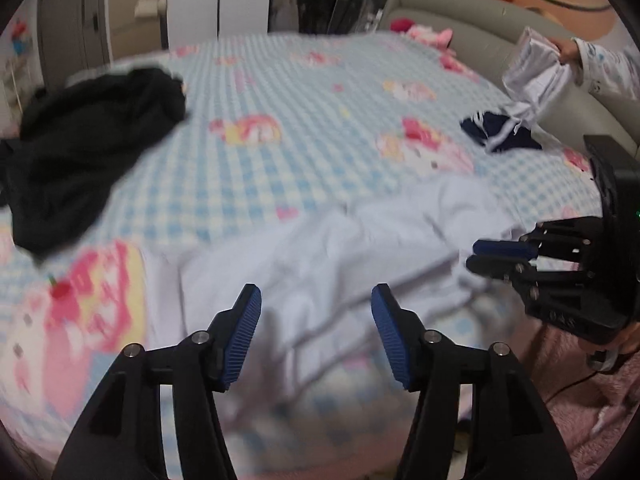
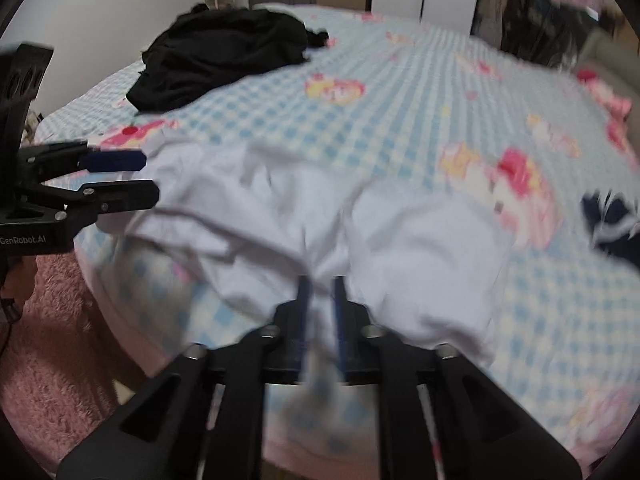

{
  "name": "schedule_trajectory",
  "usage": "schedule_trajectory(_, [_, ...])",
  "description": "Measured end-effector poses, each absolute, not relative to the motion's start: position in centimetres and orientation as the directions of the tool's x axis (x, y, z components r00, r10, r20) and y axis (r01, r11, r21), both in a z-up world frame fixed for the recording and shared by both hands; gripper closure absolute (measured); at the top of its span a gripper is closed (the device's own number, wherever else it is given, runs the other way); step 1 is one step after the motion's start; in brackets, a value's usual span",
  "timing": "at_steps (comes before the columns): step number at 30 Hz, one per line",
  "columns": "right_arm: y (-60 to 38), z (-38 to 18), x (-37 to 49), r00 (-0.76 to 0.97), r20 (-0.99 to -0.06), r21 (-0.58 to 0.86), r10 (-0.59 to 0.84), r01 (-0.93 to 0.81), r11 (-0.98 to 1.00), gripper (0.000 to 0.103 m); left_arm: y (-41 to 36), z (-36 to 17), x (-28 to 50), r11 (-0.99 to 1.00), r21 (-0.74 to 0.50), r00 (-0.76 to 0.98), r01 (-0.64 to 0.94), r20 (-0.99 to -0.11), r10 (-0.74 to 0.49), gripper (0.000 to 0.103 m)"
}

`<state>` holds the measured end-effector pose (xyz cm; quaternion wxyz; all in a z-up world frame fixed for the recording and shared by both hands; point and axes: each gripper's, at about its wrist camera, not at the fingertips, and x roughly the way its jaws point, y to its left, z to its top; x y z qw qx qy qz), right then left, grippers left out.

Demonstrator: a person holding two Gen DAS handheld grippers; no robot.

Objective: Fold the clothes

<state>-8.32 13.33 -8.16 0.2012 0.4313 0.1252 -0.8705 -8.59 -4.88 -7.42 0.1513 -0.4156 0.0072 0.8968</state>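
Note:
A crumpled white garment (image 1: 340, 248) (image 2: 400, 248) lies at the near edge of the checked bed sheet (image 1: 280, 92) (image 2: 400, 92). My left gripper (image 1: 316, 304) (image 2: 132, 178) hovers open over the garment's left part, with nothing between its blue pads. My right gripper (image 2: 321, 296) (image 1: 474, 255) is at the garment's near edge. Its jaws stand a narrow gap apart, and blurred white cloth shows in that gap without the pads pressing on it. A black garment (image 1: 92, 152) (image 2: 224, 52) lies in a heap at the far left of the bed.
A small navy garment (image 1: 500, 132) (image 2: 612, 224) lies on the right of the bed. Beyond it a person's hand (image 1: 566, 50) holds up a white cloth (image 1: 532, 76) beside the grey padded bed frame (image 1: 460, 12). A pink fluffy rug (image 2: 52, 340) covers the floor in front.

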Motion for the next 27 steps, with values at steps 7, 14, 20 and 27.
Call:
schedule_trajectory(7, [12.3,-7.5,-12.6,-0.561,-0.775,0.057,-0.289,0.393,-0.918,0.054,-5.9,-8.8,-13.2,-0.957,-0.230,-0.565,-0.178,-0.773,0.291,0.055])
schedule_trajectory(14, [11.5,-11.9,-14.4,-0.455,-0.865,0.018,-0.211,0.392,-0.920,0.055,-4.1,-12.6,-10.7,-0.959,-0.161,-0.450,-0.235,-0.856,0.254,0.054])
schedule_trajectory(20, [12.2,-13.3,-10.2,-0.417,-0.889,-0.027,-0.190,0.460,-0.887,0.055,-4.7,-12.2,-9.3,-0.950,-0.167,-0.428,-0.265,-0.862,0.271,0.052])
schedule_trajectory(27, [13.0,-8.6,-11.2,-0.514,-0.808,0.044,-0.288,0.434,-0.900,0.053,-6.3,-8.9,-10.7,-0.941,-0.271,-0.569,-0.202,-0.750,0.338,0.053])
